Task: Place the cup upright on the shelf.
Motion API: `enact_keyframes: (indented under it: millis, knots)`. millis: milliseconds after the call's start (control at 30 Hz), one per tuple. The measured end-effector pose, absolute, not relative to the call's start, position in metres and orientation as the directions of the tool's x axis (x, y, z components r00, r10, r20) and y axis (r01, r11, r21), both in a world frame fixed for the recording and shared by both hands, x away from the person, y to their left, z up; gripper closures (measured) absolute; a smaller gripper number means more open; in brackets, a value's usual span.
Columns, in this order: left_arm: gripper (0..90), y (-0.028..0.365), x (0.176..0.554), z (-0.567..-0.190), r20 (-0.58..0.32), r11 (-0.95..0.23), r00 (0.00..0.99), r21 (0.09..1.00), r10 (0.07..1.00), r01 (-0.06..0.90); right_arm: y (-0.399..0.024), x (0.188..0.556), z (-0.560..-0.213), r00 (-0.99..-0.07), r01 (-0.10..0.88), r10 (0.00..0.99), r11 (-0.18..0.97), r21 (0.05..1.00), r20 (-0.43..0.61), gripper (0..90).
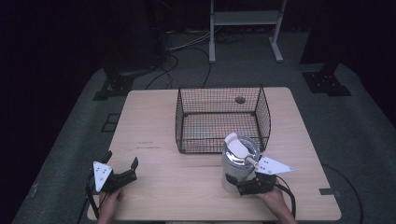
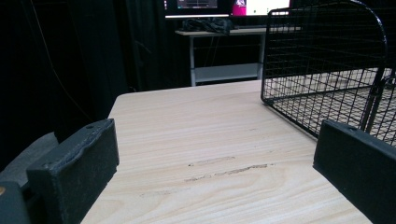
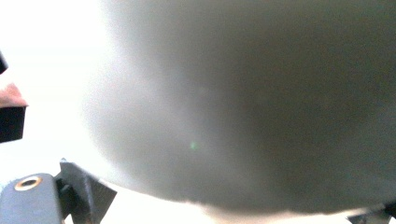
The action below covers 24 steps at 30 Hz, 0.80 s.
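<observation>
A white cylindrical container (image 1: 232,169) with a metal rim stands on the wooden table (image 1: 163,186), just in front of a black wire basket (image 1: 187,122). A white scoop (image 1: 239,147) rests in its open top. My right gripper (image 1: 236,184) is shut on the container's lower side. In the right gripper view the container's wall (image 3: 243,102) is a close grey-white blur between the jaws. My left gripper (image 1: 121,161) lies near the table's front left, open, with nothing between its jaws. In the left gripper view the left gripper (image 2: 215,154) spans bare table, and the basket (image 2: 322,70) stands to the right.
The basket holds nothing that I can see. A small dark hole (image 1: 240,99) marks the table behind it. Beyond the table's far edge stand a white desk frame (image 1: 245,18), dark stands and floor cables (image 1: 187,46).
</observation>
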State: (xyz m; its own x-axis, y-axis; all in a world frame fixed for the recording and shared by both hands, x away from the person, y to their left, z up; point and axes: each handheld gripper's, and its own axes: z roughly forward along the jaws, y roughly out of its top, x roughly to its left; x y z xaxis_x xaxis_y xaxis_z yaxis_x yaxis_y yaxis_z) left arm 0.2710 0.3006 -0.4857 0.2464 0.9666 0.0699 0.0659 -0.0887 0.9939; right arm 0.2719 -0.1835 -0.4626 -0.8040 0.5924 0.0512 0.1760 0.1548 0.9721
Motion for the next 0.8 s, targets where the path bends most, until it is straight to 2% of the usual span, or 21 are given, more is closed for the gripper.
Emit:
enact_keyframes:
  millis: [200,800]
  knots:
    - [0.0,0.301,0.271,-0.486,0.070,-0.088,0.247,0.994,0.967,0.066,-0.188,0.271,-0.455,-0.808,0.177,0.583,0.107,0.978,0.082,9.1]
    - [0.0,0.301,0.271,-0.486,0.067,-0.085,0.245,0.994,0.967,0.065,-0.187,0.286,-0.412,-0.825,0.144,0.561,0.091,0.985,0.069,9.1]
